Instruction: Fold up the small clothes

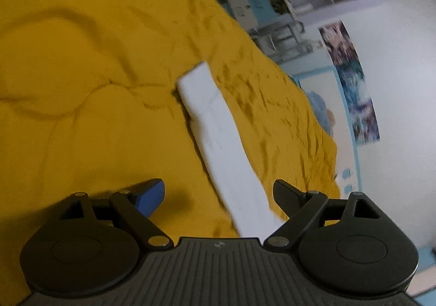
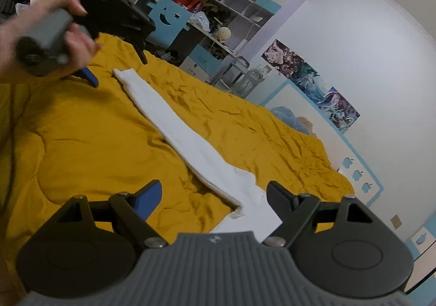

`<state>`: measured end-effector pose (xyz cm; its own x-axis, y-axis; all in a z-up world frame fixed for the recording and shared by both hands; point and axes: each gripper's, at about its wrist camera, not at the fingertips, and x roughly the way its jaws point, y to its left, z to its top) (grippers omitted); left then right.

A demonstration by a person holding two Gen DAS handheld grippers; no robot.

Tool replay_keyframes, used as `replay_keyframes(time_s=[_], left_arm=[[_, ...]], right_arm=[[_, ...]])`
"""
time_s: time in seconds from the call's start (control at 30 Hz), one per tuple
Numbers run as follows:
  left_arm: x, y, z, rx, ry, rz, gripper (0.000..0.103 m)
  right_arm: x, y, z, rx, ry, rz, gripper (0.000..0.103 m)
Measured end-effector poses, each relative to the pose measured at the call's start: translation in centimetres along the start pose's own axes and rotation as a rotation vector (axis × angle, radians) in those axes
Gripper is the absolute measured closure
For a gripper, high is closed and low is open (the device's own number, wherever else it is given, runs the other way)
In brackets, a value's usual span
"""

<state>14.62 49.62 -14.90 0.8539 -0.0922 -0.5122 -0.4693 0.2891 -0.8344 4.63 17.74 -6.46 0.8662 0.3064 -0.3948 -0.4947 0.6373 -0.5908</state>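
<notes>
1. Mustard-yellow quilt (image 2: pixel 90 148) fills the scene, wrinkled and puffy, spread across a bed.
2. On it lies a long white sock (image 2: pixel 174 126), stretched out flat in a diagonal strip, and there is its far cuff end up near the top of the quilt in the right wrist view.
3. Same white sock (image 1: pixel 218 139) from the left wrist camera: it runs from mid-quilt straight down toward the gripper body.
4. Left gripper (image 1: pixel 218 191) hangs over the near end of the sock with its fingers spread wide, one blue-padded finger (image 1: pixel 152 197) on the left, one black finger on the right, nothing pinched between them.
5. Sock passes through that gap closer to the black finger; I cannot tell whether it touches it.
6. Right gripper (image 2: pixel 214 194) is spread wide too, hovering at the opposite end of the sock, where the fabric widens and bunches slightly.
7. Up in the corner of the right wrist view, a person's hand (image 2: pixel 41 30) grips the grey handle of the left gripper (image 2: pixel 117 66), whose blue fingertip sits just beside the sock's far end.
8. Behind the bed: a white wall with posters (image 2: pixel 313 82), and blue-trimmed shelves (image 2: pixel 239 0) crowded with clutter.
</notes>
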Motion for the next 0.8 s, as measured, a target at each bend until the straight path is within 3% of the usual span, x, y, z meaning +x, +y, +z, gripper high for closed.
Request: replay_keyframes(time_s=[0.13, 0.23, 0.33, 0.47, 0.5, 0.63, 0.8], left_arm=[[3.5, 1.2, 3.0, -0.109, -0.009, -0.046, 0.013], [5.5, 0.9, 4.1, -0.09, -0.012, -0.027, 0.019], [7.4, 1.7, 4.4, -0.101, 0.004, -0.039, 0.033], [8.0, 4.4, 4.5, -0.141, -0.019, -0.126, 0.058], [8.1, 4.8, 4.4, -0.139, -0.023, -0.134, 0.066], [8.3, 5.2, 3.9, -0.062, -0.059, -0.148, 0.074], [8.3, 5.9, 3.3, -0.011, -0.101, -0.196, 0.086]], right_arm=[[0.1, 1.0, -0.2, -0.046, -0.004, -0.035, 0.024], [0.4, 0.7, -0.4, -0.037, 0.0, -0.046, 0.024], [1.7, 0.8, -0.2, -0.057, -0.013, -0.078, 0.024], [4.4, 1.7, 0.3, -0.12, -0.07, -0.09, 0.024], [5.4, 2.0, 0.6, -0.132, -0.081, -0.092, 0.024], [9.3, 3.4, 1.7, -0.178, -0.092, -0.097, 0.033], [12.9, 6.9, 3.4, -0.294, -0.155, -0.091, 0.034]])
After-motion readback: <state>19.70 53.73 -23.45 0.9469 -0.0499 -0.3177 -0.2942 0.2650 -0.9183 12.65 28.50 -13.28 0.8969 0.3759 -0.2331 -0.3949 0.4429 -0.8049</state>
